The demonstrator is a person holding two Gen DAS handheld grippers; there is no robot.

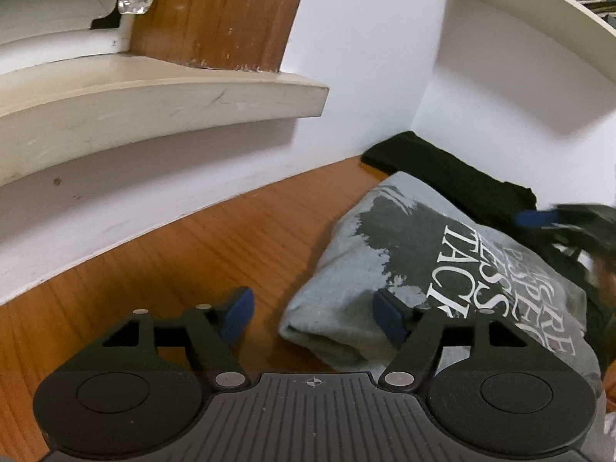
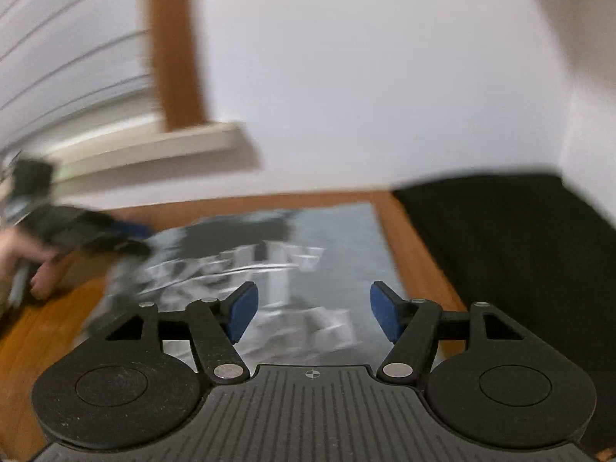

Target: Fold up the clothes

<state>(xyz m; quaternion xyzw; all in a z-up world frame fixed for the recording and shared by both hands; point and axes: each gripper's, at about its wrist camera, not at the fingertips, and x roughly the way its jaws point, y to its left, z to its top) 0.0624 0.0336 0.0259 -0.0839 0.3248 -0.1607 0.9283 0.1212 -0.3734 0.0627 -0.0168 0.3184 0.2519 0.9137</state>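
Left wrist view: left gripper (image 1: 313,317) spread wide, empty, folded grey shirt (image 1: 435,269) just under its right pad. Right gripper (image 2: 313,313) also spread, empty above shirt; view blurred. Black garment (image 2: 512,254) beyond right jaw. Risk: careless grab undoes fold.

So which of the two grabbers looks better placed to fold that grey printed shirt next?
Probably the left gripper: it sits open at the folded edge of the grey shirt. The right gripper, also open, is above the shirt's middle.

A wooden tabletop (image 1: 184,269) meets a white wall (image 1: 365,57) below a cream windowsill (image 1: 154,96).
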